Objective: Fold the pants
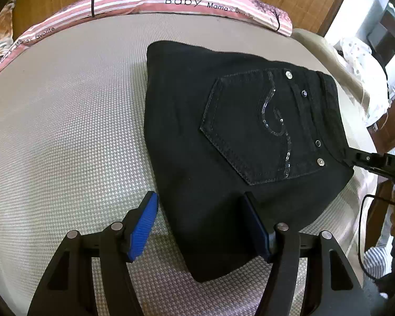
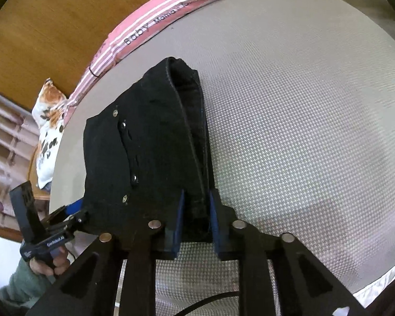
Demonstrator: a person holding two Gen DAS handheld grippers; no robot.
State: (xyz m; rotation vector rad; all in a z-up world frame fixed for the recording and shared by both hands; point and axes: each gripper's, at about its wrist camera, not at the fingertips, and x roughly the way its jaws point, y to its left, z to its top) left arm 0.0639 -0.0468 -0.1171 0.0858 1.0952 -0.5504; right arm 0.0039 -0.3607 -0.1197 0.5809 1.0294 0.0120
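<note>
Tongs, right [image 2: 196,218]: closed on the waistband edge of the black pants [image 1: 237,137], folded on the bed [image 1: 65,131]; left tongs [image 1: 202,226] spread wide, straddling the near corner, bundle's length running away from both.

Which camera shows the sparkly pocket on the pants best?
The left wrist view: the sparkly pocket faces it whole, sequin swirl included. The right wrist view sees only its studded edge, side-on.

Soft, even daylight fills both views, brightest at the far right of the left wrist view. Shadows stay faint. Fisheye bending curves the edges, corners go black, and focus is reasonably sharp.
</note>
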